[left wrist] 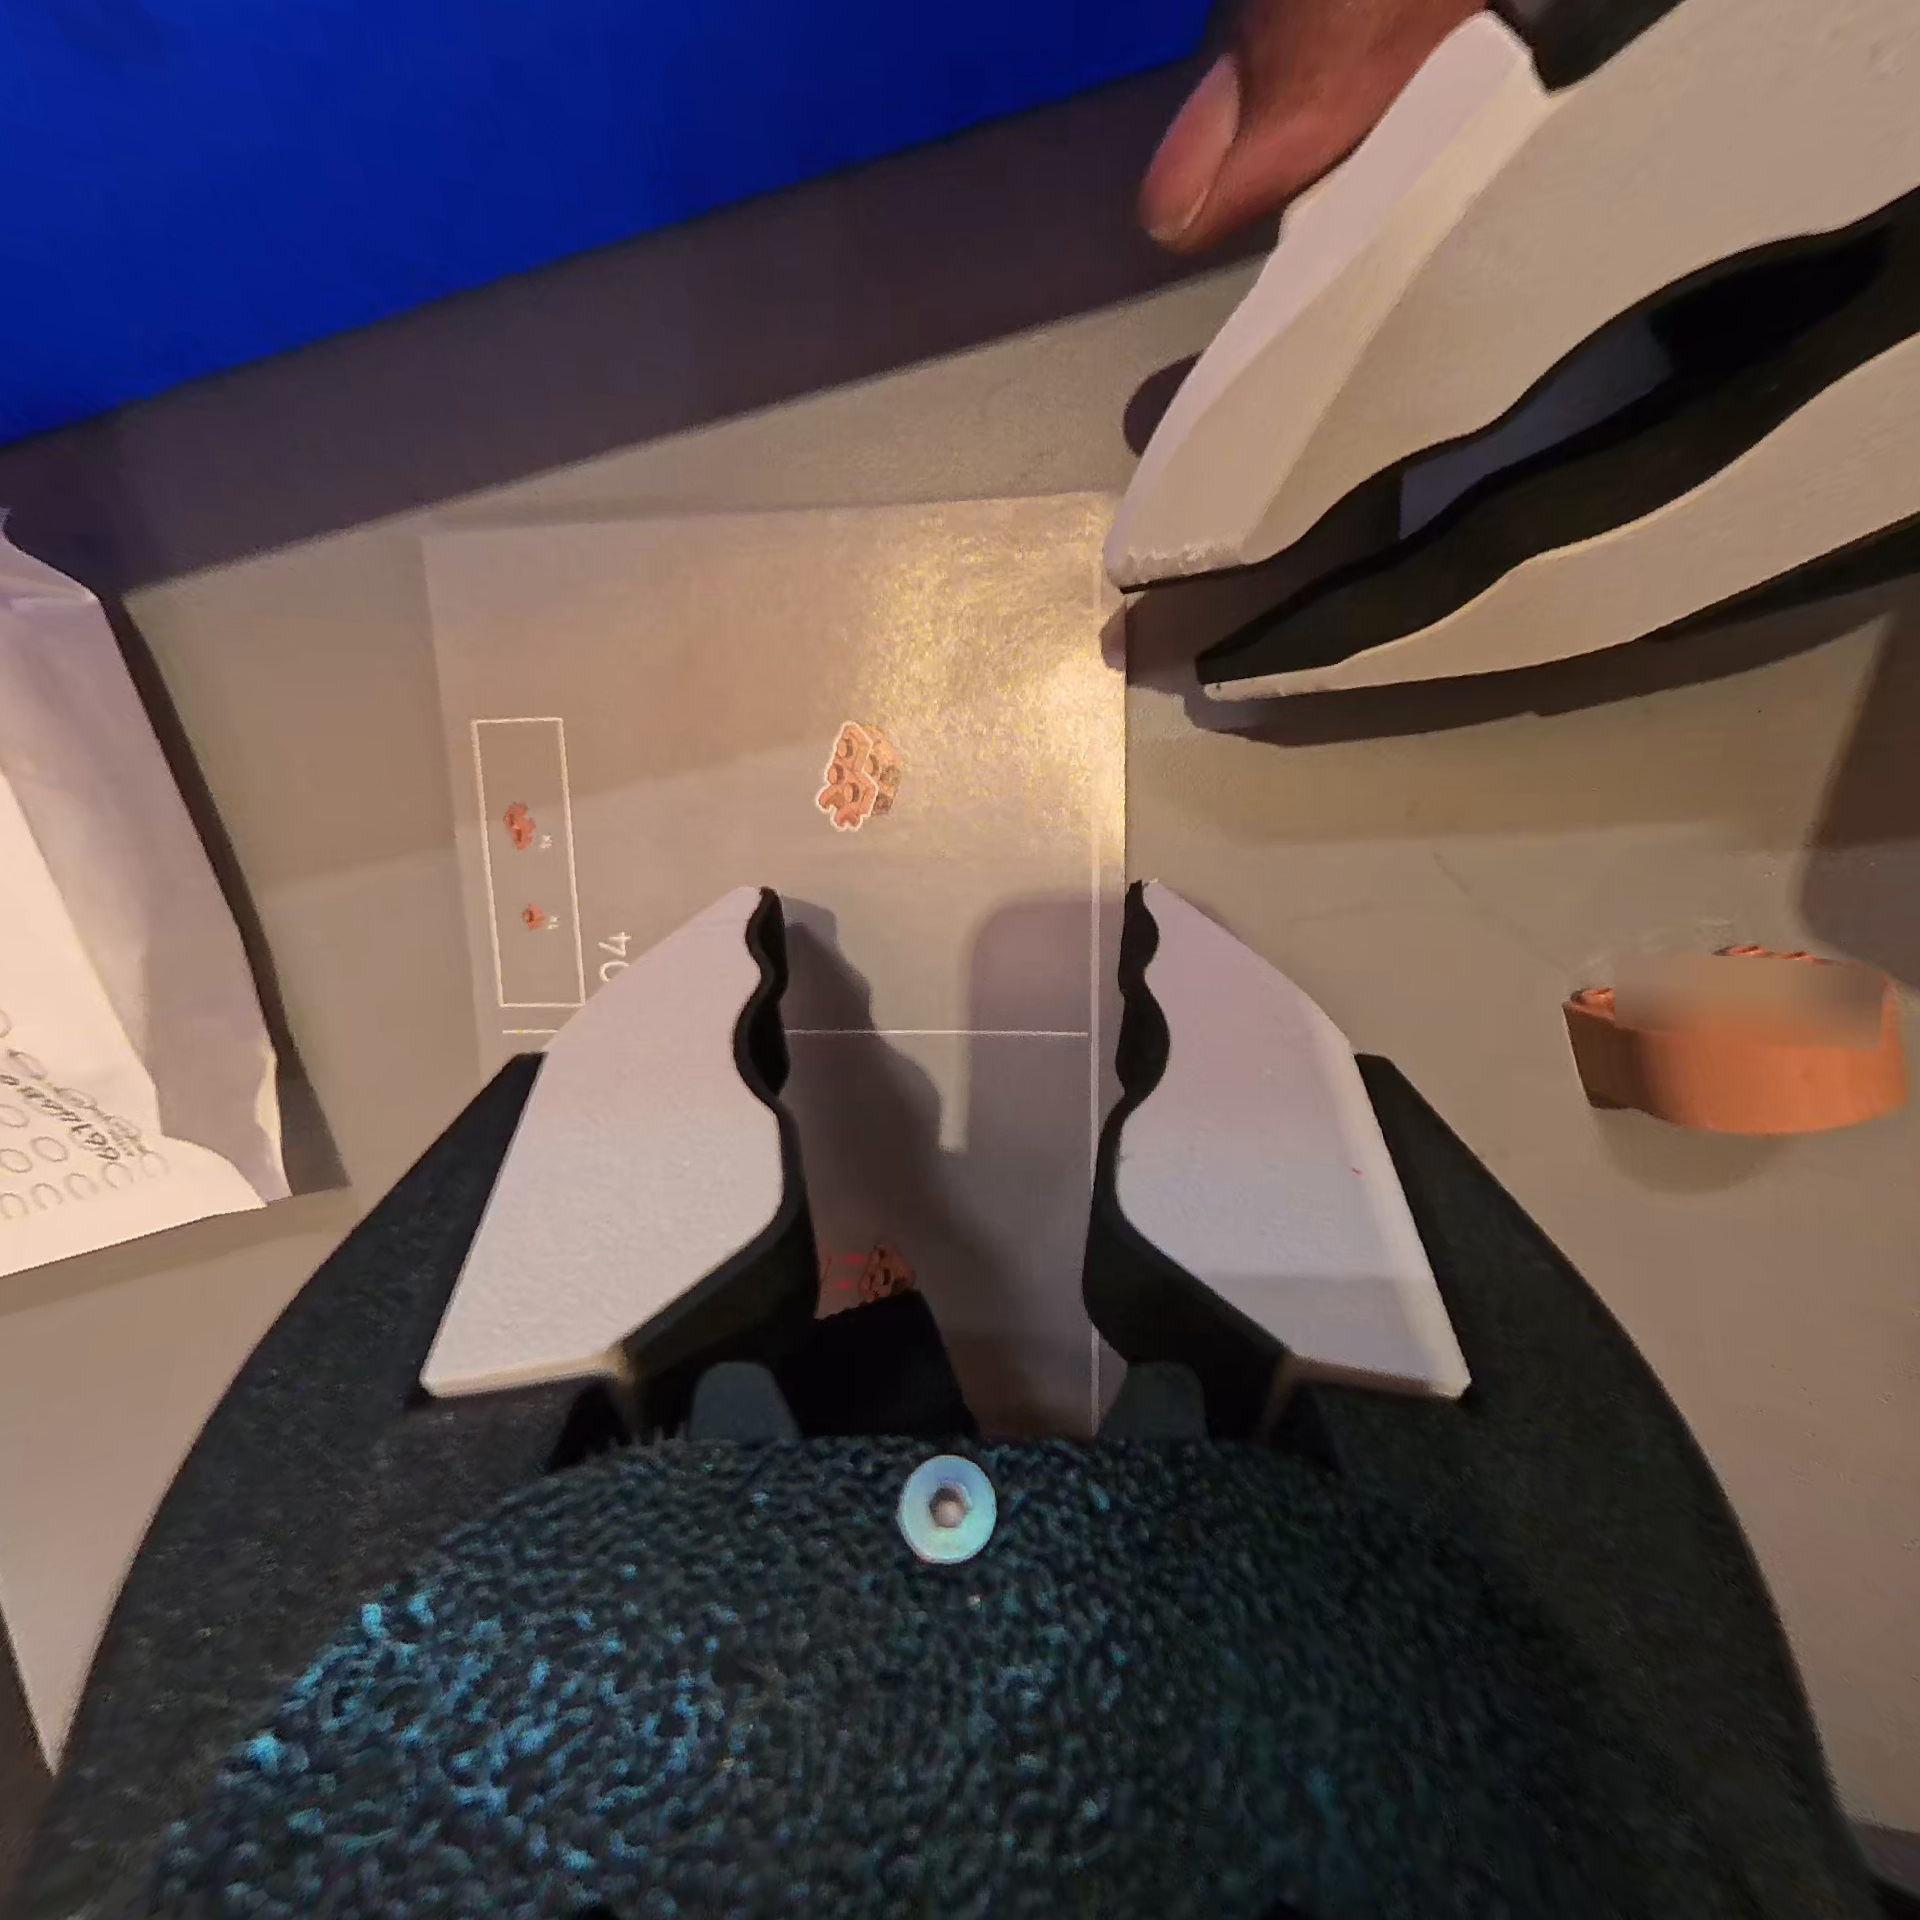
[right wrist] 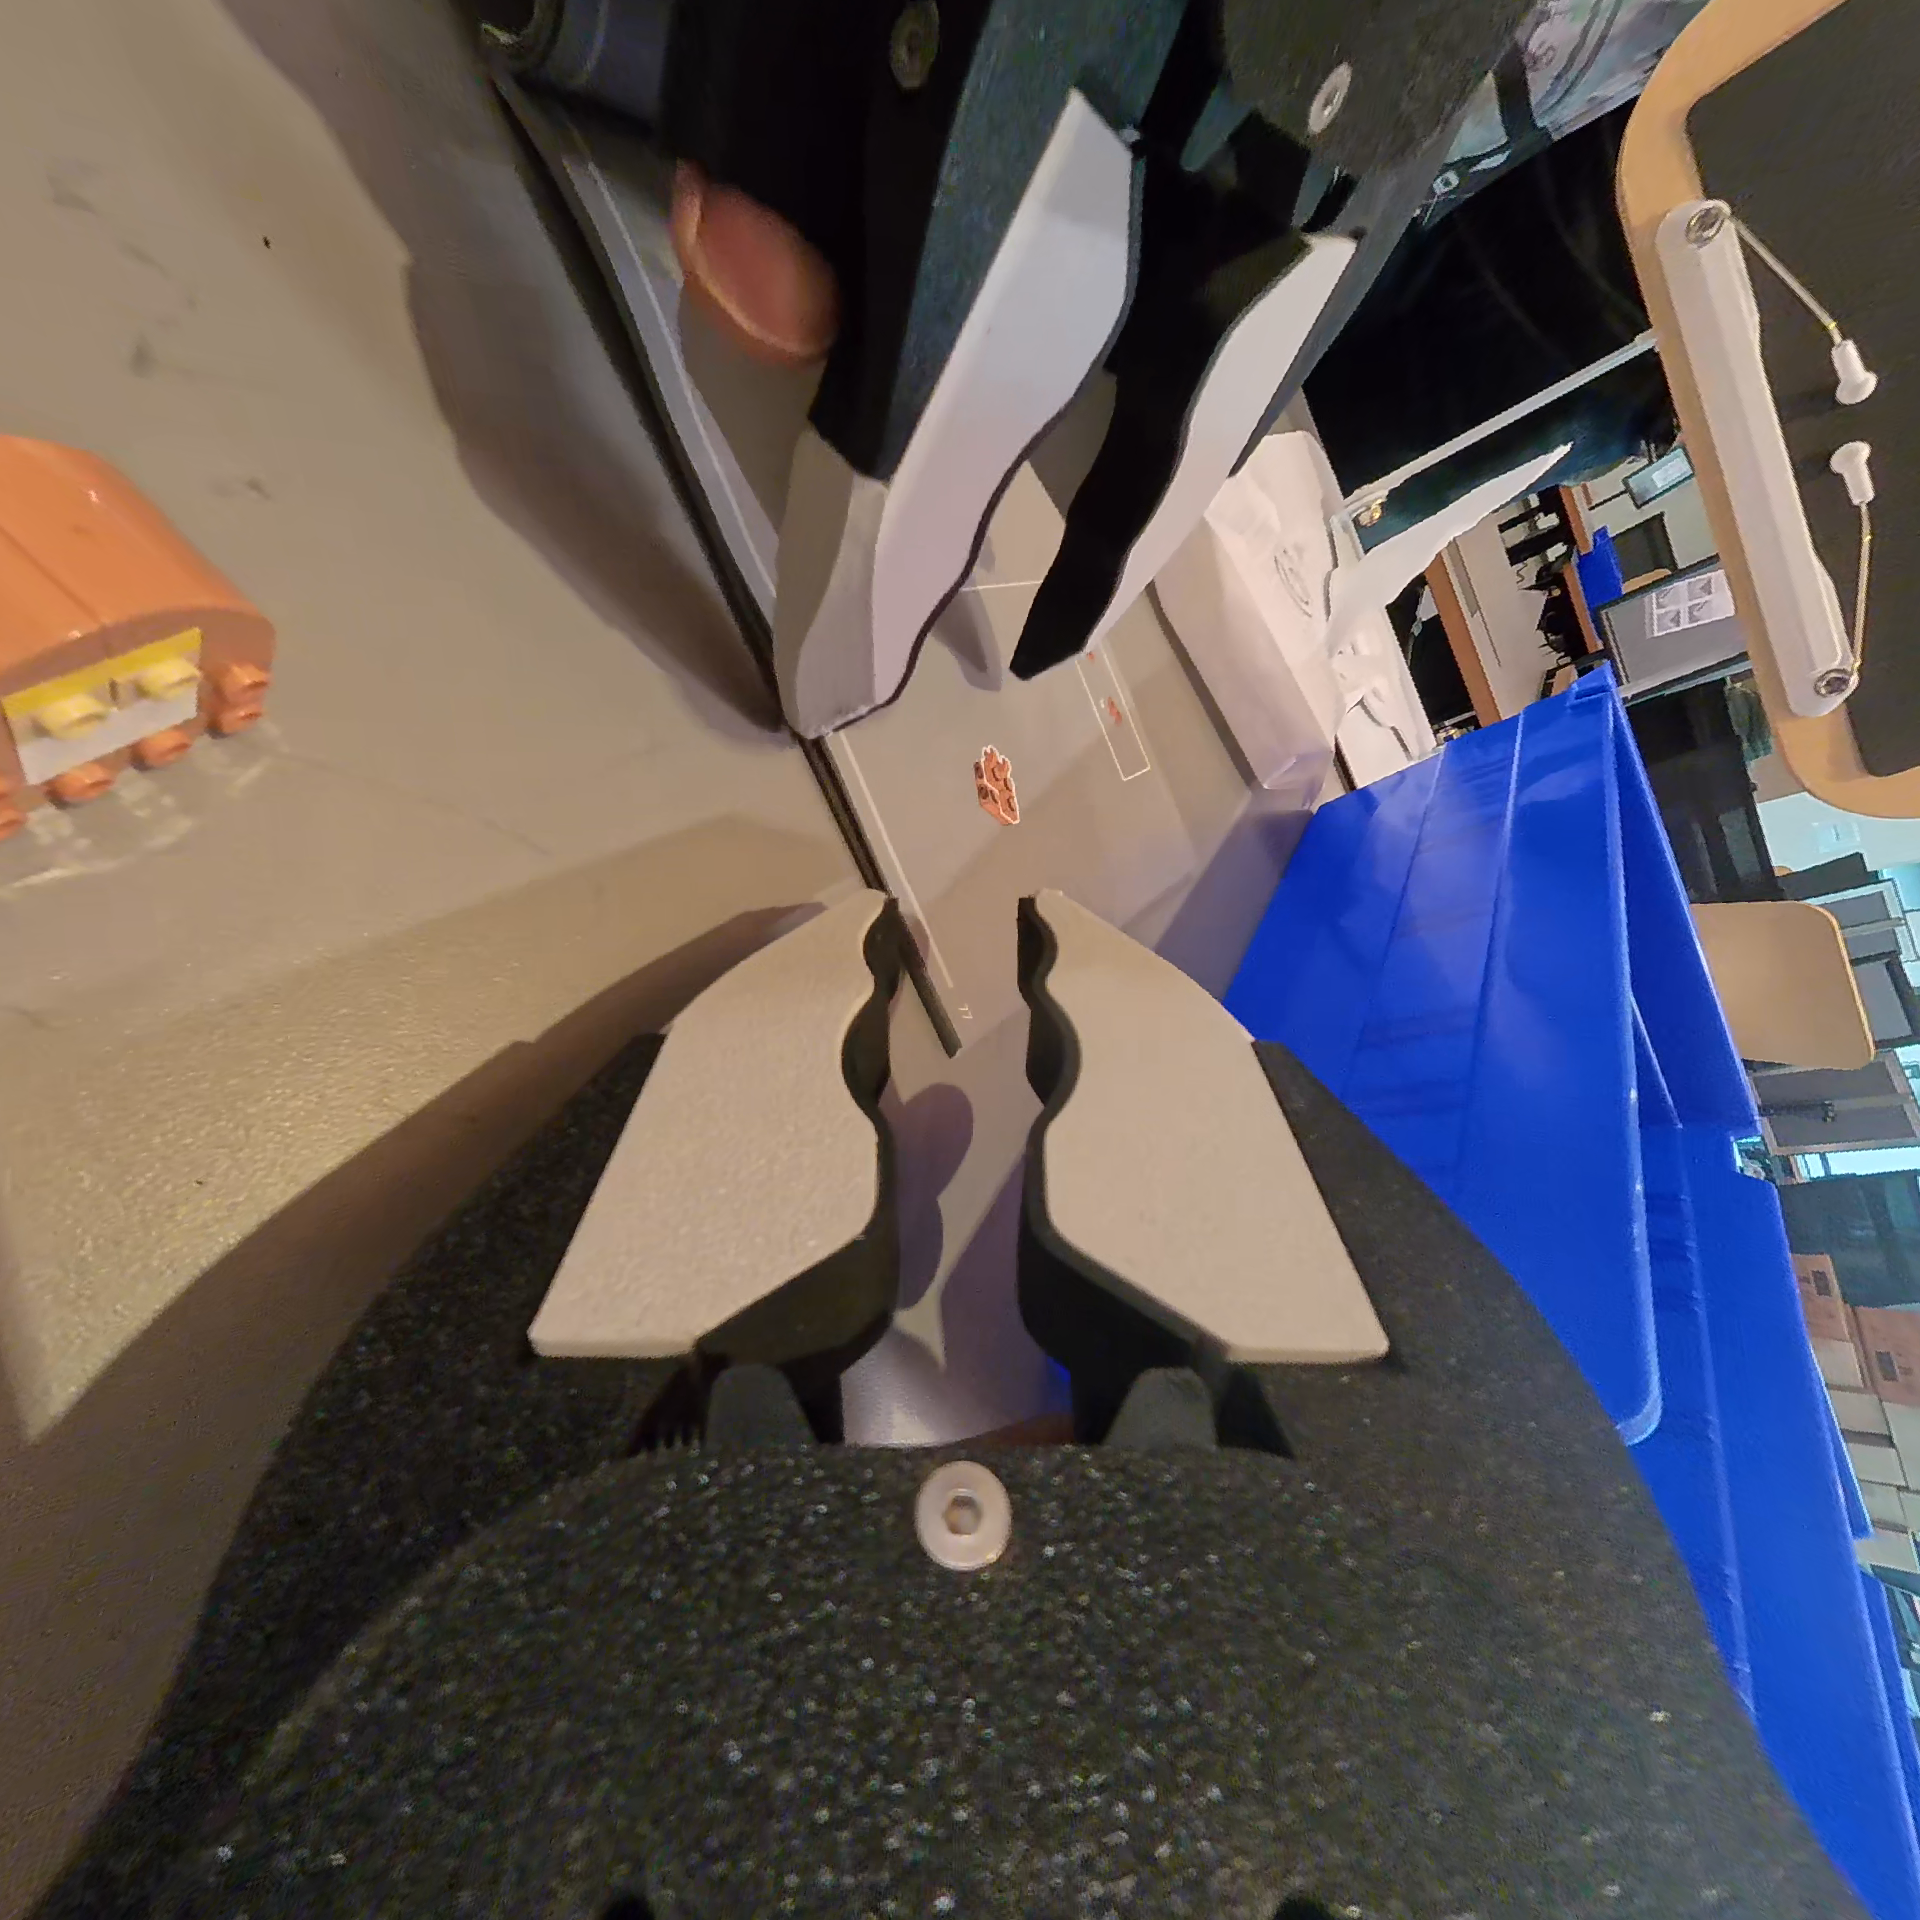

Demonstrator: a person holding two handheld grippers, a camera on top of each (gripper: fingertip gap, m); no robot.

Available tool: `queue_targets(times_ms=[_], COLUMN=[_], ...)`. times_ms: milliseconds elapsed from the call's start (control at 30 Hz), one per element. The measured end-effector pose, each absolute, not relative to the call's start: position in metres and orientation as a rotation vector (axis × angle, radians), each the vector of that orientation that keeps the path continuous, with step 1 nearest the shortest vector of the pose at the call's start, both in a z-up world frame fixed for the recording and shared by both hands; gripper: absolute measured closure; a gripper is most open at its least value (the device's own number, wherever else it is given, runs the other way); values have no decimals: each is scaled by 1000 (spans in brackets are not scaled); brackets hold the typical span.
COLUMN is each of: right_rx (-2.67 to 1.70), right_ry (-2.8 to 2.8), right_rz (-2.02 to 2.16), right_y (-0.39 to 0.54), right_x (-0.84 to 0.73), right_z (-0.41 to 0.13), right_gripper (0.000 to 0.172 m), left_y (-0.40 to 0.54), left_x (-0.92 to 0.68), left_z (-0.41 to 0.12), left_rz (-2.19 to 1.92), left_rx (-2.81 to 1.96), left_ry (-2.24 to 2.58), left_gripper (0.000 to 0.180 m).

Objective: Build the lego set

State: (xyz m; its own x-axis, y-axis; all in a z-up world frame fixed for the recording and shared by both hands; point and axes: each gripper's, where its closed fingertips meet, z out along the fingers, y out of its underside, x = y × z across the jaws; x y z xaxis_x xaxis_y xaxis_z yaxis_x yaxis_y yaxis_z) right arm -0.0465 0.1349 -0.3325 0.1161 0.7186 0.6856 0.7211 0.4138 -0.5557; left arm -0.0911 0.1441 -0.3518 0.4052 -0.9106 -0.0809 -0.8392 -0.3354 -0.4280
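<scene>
**Two grippers at the edge of an instruction booklet**

The left gripper [left wrist: 951, 904] hovers low over a grey instruction booklet [left wrist: 727, 665] that lies flat on the grey table [left wrist: 1455, 883]. Its jaws stand wide apart with nothing between them but the page; the right fingertip sits over the booklet's right edge. The right gripper [right wrist: 956, 914] comes in sideways at that same edge, its jaws only narrowly parted. The booklet's thin edge runs between its fingertips close to one pad, but whether the pads press on it cannot be told. A brown brick model [right wrist: 114, 623] with yellow pieces rests on the table well to the right of the booklet. A white paper bag [left wrist: 94, 935] lies at the booklet's left, and a blue bin [right wrist: 1507, 1039] stands along the table's far edge.
</scene>
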Motion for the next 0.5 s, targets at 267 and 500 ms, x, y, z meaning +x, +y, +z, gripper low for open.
queue_targets(times_ms=[267, 500], right_rx=[-1314, -1333], right_ry=[-1597, -1585], right_rz=[-14, -62], right_y=[136, 143], right_x=[-50, -55], right_z=[-333, -333], right_gripper=[150, 149], left_y=[143, 144], left_x=[-94, -96], left_z=[-349, -349], left_rz=[-259, -261], left_rx=[-2267, -2272], left_ry=[1489, 1483], left_gripper=[120, 120])
